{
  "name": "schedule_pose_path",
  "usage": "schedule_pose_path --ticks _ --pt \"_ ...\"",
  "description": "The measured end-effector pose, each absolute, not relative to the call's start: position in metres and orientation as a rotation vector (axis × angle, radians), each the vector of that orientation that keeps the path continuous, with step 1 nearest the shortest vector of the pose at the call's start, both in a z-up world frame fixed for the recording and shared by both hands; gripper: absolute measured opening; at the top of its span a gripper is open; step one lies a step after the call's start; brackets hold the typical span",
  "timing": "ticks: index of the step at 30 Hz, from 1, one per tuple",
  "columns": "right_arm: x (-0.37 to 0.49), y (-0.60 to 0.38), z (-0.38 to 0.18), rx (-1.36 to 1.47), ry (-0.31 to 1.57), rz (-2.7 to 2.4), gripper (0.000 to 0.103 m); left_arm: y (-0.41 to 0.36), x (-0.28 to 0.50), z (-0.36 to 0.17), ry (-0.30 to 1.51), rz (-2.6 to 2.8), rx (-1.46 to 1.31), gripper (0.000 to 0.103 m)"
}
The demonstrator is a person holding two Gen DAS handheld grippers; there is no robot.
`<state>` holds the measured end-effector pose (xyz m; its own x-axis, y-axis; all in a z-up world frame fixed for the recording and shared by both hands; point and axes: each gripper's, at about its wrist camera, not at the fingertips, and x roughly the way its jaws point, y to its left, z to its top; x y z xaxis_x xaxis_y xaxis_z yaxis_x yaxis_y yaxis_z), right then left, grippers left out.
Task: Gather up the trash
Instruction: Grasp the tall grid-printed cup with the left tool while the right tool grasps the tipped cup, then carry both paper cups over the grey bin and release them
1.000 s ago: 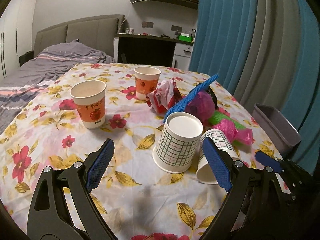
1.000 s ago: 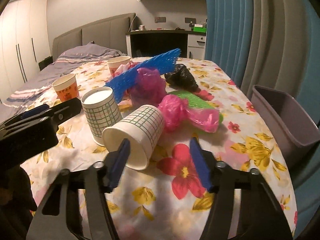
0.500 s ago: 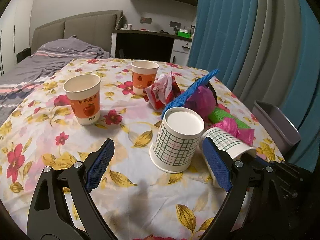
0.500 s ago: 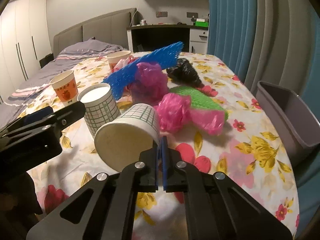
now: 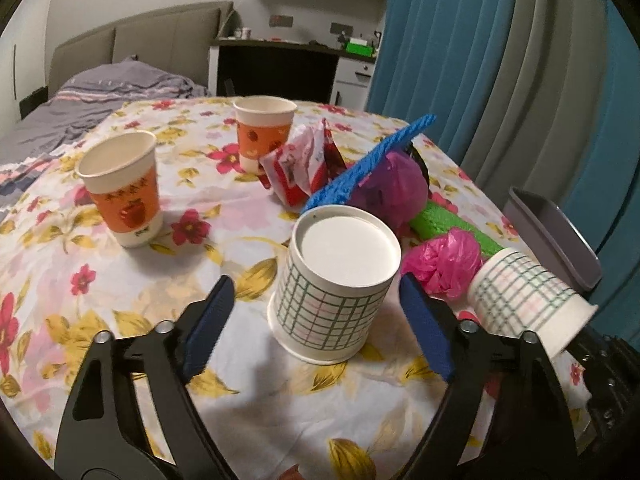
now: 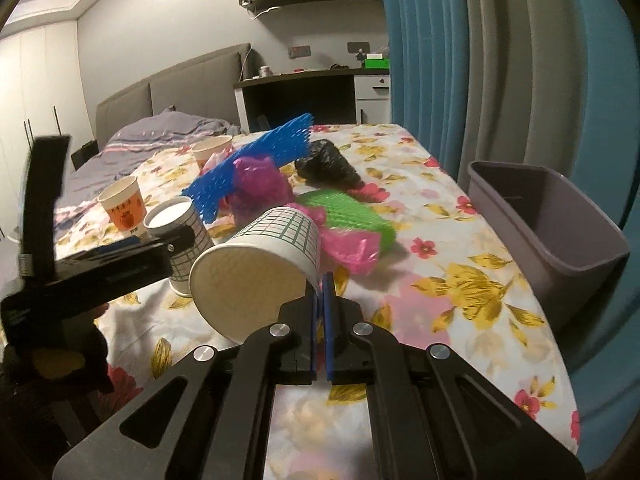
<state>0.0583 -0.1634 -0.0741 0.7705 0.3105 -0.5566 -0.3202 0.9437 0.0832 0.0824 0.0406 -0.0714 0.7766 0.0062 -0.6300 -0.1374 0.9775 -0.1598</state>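
Only illegible print, orange cup [image 5: 125, 196]

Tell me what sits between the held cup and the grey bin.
Only bare floral tablecloth; the right wrist view shows nothing between the held cup and the bin.

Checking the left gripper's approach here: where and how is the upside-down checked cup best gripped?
Across its side wall, low down near the wider rim. The upside-down checked cup stands on its rim with the closed base up, so there is no open edge to pinch. The left gripper, open, already straddles it from the near side; coming in level should work.
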Motion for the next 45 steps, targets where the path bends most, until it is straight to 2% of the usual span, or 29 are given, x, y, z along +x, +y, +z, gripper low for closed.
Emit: schedule_pose_path --ticks 6,19,28,36,45 --pt "0.057 -0.170 -0.075 0.001 0.602 0.340 0.004 0.047 0.090 -0.078 0.710 0.047 -0.250 0.060" --pt "0.055 -0.192 -0.070 0.042 0.579 0.309 0.004 0.058 0.052 -0.062 0.652 0.026 -0.222 0.058" --pt "0.057 -0.210 -0.060 0.070 0.554 0.271 0.004 0.049 0.027 -0.028 0.559 0.011 -0.169 0.058" --pt "0.071 -0.266 -0.039 0.085 0.496 0.120 0.004 -0.026 0.049 0.006 0.508 -0.159 -0.101 0.058" --pt "0.111 -0.343 -0.044 0.125 0.536 -0.062 0.004 -0.136 0.114 0.023 0.486 -0.367 -0.051 0.058"
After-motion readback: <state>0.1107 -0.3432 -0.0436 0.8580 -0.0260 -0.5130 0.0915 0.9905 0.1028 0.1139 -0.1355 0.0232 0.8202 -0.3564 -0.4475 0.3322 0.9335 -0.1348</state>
